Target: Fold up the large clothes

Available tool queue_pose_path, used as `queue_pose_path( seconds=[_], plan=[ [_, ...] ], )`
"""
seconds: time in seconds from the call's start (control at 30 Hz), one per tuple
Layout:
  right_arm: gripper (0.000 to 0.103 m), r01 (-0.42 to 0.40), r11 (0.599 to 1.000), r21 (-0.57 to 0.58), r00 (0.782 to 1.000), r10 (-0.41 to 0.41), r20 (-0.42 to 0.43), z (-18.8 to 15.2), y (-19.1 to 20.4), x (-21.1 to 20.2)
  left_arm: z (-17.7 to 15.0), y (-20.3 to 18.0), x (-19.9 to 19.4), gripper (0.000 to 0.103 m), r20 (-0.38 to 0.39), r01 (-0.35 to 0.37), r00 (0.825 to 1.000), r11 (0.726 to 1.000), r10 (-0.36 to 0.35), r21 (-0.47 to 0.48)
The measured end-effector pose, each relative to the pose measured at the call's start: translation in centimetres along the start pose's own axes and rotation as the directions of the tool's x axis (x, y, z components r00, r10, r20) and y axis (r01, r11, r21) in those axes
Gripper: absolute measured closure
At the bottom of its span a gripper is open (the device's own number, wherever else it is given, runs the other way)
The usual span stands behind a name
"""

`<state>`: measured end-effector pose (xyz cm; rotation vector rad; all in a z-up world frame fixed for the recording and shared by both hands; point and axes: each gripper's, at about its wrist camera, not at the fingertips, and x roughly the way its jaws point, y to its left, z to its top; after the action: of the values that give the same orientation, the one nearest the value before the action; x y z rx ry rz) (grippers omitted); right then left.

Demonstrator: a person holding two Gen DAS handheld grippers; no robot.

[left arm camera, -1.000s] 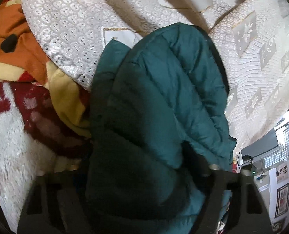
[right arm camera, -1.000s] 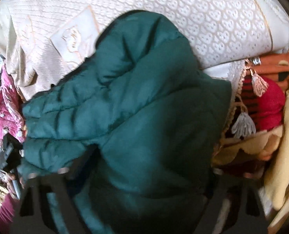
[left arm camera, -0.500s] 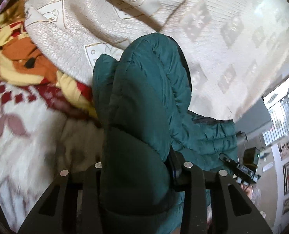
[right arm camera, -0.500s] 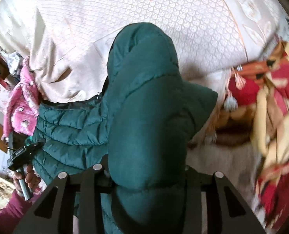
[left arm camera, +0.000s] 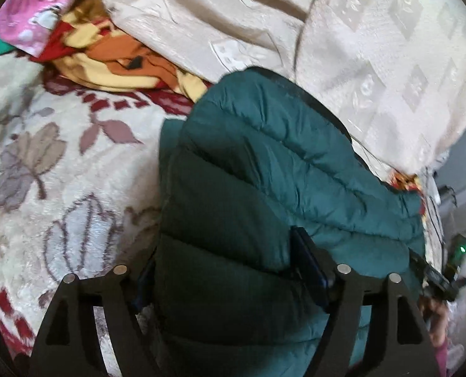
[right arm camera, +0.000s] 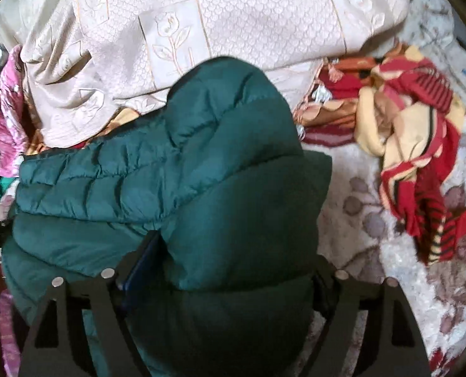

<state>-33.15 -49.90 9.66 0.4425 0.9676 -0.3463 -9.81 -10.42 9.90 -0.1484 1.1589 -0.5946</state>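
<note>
Where the left wrist view begins, at its far left, we see a leaf-patterned blanket [left arm camera: 53, 169] spread flat, with a pink cloth [left arm camera: 35, 3] and an orange and yellow throw [left arm camera: 123, 66] bunched along its upper edge. Moving right, our left gripper [left arm camera: 225, 270] is clamped on a thick fold of the teal jacket [left arm camera: 264, 172], its two fingers pressed into the padding on either side. The jacket rises from the gripper toward the middle of the frame and trails off to the right, lying partly on the blanket and partly against a cream bedspread [left arm camera: 374, 47] that fills the top and right. At the far right edge we see the right gripper [left arm camera: 443, 279] and part of the hand holding it, small and blurred.

In the right wrist view, a pink garment [right arm camera: 0, 119] sits at the far left beside the cream bedspread [right arm camera: 233, 15]. The jacket [right arm camera: 185, 163] stretches from the left edge across the centre, and our right gripper [right arm camera: 223, 273] pinches a bulky fold of it between both fingers. To the right lies a crumpled red and cream blanket [right arm camera: 415, 132], resting on the leaf-patterned blanket [right arm camera: 374, 235] and not touching the jacket.
</note>
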Motion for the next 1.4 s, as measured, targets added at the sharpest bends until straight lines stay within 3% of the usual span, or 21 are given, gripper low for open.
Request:
queue_pose_path(
  seconds=[0.13,0.27,0.43,0.5,0.67,0.8,0.87,1.0,1.4],
  plan=[
    [0.019,0.113,0.993,-0.021,0.992,-0.112,0.050,0.4,2.1,-2.1,-0.9,-1.8,-3.5,0.038,0.131,-0.152,0.981,0.985,0.141,0.077],
    [0.019,0.199,0.979,-0.033,0.969,-0.192,0.155,0.8,2.4,-6.5,-1.4,-3.4,-6.0,0.038,0.223,-0.194,0.961,0.974,0.164,0.120],
    [0.018,0.063,0.997,-0.041,0.981,-0.054,0.188,1.2,4.2,-8.6,-2.6,-6.1,-7.0,0.038,0.274,-0.213,0.947,0.965,0.167,0.151],
    [0.018,0.054,0.996,-0.070,0.983,-0.041,0.180,0.6,5.6,-8.1,-2.8,-6.9,-5.9,0.038,0.264,-0.228,0.947,0.961,0.182,0.156],
    [0.018,0.078,0.987,-0.138,0.991,-0.061,0.122,-1.4,8.6,-4.1,-4.3,-8.4,-3.2,0.038,0.230,-0.227,0.954,0.965,0.192,0.134],
    [0.016,0.156,0.970,-0.187,0.984,-0.135,0.117,-2.7,9.9,-2.1,-5.5,-9.3,-2.1,0.038,0.227,-0.267,0.946,0.952,0.230,0.152],
    [0.016,0.170,0.967,-0.188,0.981,-0.148,0.125,-3.0,10.3,-2.4,-6.0,-9.7,-2.2,0.038,0.238,-0.282,0.941,0.945,0.239,0.165],
    [0.016,0.124,0.981,-0.149,0.987,-0.106,0.123,-3.3,10.5,-4.1,-6.8,-10.6,-3.1,0.038,0.279,-0.296,0.930,0.938,0.239,0.182],
    [0.009,0.125,0.984,-0.125,0.962,-0.089,0.258,-4.8,13.3,-7.6,-8.2,-12.3,-5.7,0.038,0.397,-0.351,0.881,0.917,0.255,0.189]
  ],
)
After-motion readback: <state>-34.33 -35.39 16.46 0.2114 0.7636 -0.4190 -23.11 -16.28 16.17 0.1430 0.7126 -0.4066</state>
